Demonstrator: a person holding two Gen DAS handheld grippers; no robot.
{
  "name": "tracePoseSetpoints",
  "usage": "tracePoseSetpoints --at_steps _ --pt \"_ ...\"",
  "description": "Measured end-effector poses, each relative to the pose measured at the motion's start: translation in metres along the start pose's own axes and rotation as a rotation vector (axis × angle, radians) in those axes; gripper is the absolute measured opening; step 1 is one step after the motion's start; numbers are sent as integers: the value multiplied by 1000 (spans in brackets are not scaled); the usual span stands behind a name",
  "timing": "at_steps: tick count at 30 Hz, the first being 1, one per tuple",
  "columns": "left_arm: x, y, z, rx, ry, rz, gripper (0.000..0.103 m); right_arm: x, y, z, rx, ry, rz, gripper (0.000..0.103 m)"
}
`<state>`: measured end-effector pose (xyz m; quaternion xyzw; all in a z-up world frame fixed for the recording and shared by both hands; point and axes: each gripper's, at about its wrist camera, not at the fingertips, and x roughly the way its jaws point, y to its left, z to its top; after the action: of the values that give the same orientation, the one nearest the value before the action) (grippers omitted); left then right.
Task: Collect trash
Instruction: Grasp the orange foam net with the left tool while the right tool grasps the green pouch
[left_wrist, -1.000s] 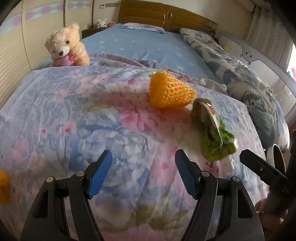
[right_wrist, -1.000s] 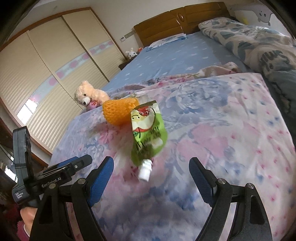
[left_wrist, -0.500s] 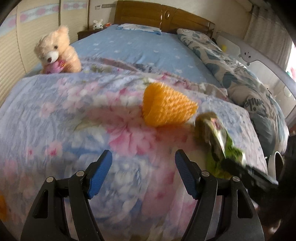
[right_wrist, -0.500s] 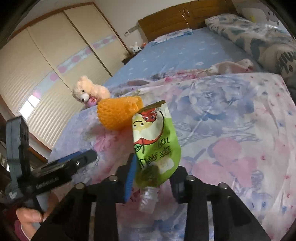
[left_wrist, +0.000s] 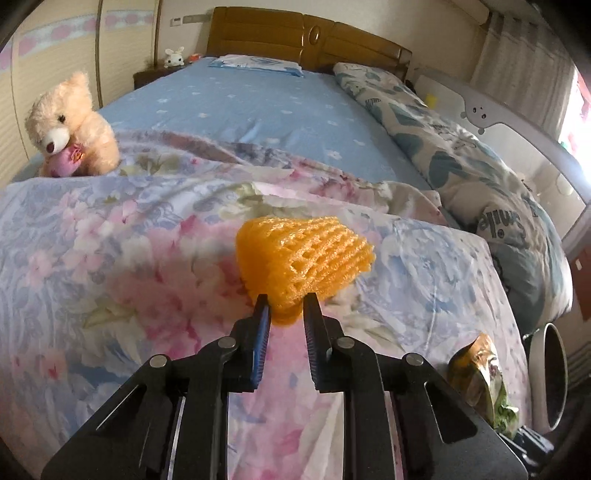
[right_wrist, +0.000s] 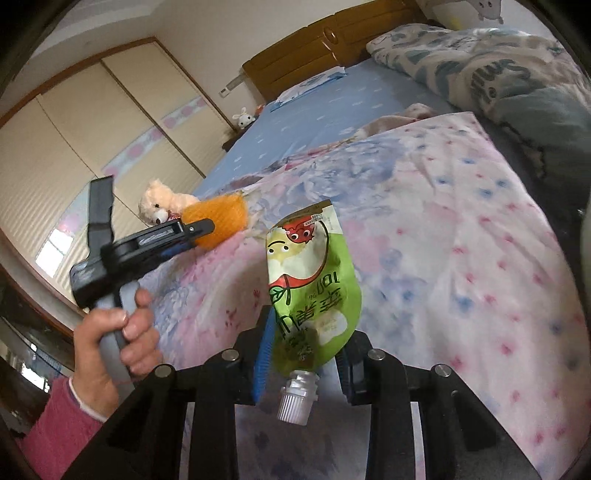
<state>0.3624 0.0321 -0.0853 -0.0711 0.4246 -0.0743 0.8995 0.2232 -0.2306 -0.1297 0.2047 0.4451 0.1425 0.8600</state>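
An orange foam fruit net (left_wrist: 303, 254) lies on the floral quilt (left_wrist: 110, 258). My left gripper (left_wrist: 286, 301) is shut on the net's narrow near end. From the right wrist view the same left gripper (right_wrist: 199, 229) shows at the left, held by a hand (right_wrist: 122, 332), its tips against the net (right_wrist: 221, 218). My right gripper (right_wrist: 308, 332) is shut on the lower part of a green drink pouch (right_wrist: 310, 273), just above its silver cap. The pouch stands up above the quilt. The pouch (left_wrist: 484, 373) also shows at the lower right of the left wrist view.
A cream teddy bear (left_wrist: 70, 125) sits at the quilt's far left corner. A rolled patterned duvet (left_wrist: 461, 166) runs along the bed's right side beside a white bed rail (left_wrist: 517, 125). A dark round bin-like opening (left_wrist: 554, 373) stands off the quilt's right edge.
The left gripper moved up to the orange net and shut on its near end. The right gripper shut on the green pouch and carried it off the quilt, toward the right edge.
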Motion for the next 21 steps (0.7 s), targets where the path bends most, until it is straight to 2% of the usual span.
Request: tracePoseSetpoints --at_steps 4,11,15,17,19,20,21 --pt "-24 -6 -19 -8 0 -10 15 -5 1 -2 -7 -3 -5 30" --pt "-86 -11 -83 -84 23 -32 15 -18 4 -17 -44 12 4 31" --pt "-107 -15 -115 -108 33 -32 16 -27 8 -26 -84 23 -18 35" --pt "-109 -16 -125 -103 41 -30 18 -33 10 -29 -104 17 -51 45" --pt "-110 -14 -135 -91 48 -17 22 -39 11 -30 -129 -5 -89 67" --pt "-110 -14 -138 -89 53 -20 29 -43 13 -30 -143 -19 -108 69" --pt "-110 -11 -140 -91 63 -26 41 -45 15 -29 -151 -27 -112 71"
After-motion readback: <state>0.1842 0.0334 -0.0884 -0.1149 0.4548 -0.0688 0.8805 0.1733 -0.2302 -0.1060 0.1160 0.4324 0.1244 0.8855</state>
